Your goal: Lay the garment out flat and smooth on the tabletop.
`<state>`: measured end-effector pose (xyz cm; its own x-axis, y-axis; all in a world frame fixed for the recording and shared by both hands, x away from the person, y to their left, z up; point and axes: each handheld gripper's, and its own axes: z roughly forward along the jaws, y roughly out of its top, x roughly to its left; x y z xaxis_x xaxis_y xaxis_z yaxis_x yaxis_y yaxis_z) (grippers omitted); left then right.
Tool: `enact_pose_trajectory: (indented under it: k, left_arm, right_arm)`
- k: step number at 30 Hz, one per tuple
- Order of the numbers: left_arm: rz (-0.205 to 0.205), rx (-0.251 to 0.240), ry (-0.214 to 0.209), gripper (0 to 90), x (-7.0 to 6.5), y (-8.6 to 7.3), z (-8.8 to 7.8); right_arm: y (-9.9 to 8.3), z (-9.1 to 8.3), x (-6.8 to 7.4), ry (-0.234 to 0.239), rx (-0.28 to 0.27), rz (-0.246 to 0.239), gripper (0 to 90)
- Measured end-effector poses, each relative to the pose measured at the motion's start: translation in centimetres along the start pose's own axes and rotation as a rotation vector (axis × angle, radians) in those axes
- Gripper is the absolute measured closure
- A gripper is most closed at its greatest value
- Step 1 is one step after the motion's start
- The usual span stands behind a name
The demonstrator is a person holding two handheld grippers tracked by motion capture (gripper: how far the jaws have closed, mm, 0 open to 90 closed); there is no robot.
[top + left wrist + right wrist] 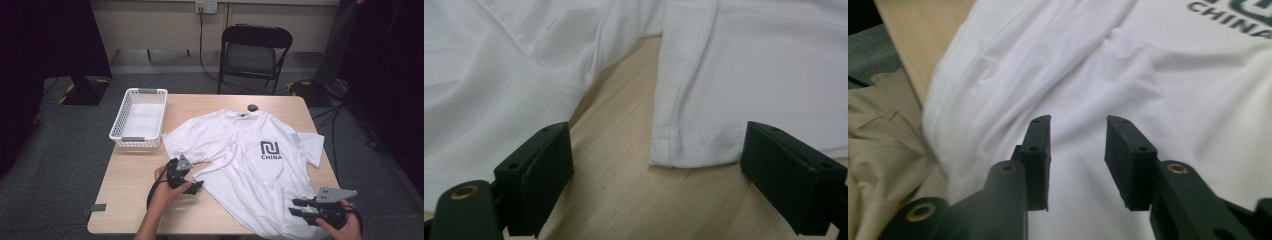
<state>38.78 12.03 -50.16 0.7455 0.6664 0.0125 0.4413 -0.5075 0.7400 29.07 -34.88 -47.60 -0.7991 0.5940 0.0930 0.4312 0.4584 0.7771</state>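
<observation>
My left gripper [198,186] sits wide open just off the white t-shirt [250,165] hem corner; my right gripper [296,207] hovers over its bottom edge, jaws narrowly apart, holding nothing.

The high view looks forward and down from the near edge over the whole desk [140,200]. Each tongs camera rides low and close, looking along its own jaws; all three share the white T-shirt [250,165], probably its near half.
</observation>
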Motion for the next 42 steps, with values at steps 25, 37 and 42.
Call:
enact_pose_trajectory:
  k: [25, 37, 42]
  left_arm:
    - [0.000, 0.000, -0.001, 13.0, 0.0, 0.0, 0.0]
    - [0.002, 0.000, -0.002, 13.0, 0.0, 0.0, 0.0]
    - [0.002, 0.000, -0.003, 13.0, 0.0, 0.0, 0.0]
  right_arm:
    - [0.0, -0.8, -6.5, -0.325, -0.042, 0.183, 67.8]
    - [-1.6, -0.3, -8.7, -0.381, 0.014, 0.288, 87.4]
    - [-2.0, -1.6, -8.3, -0.386, -0.027, 0.275, 68.9]
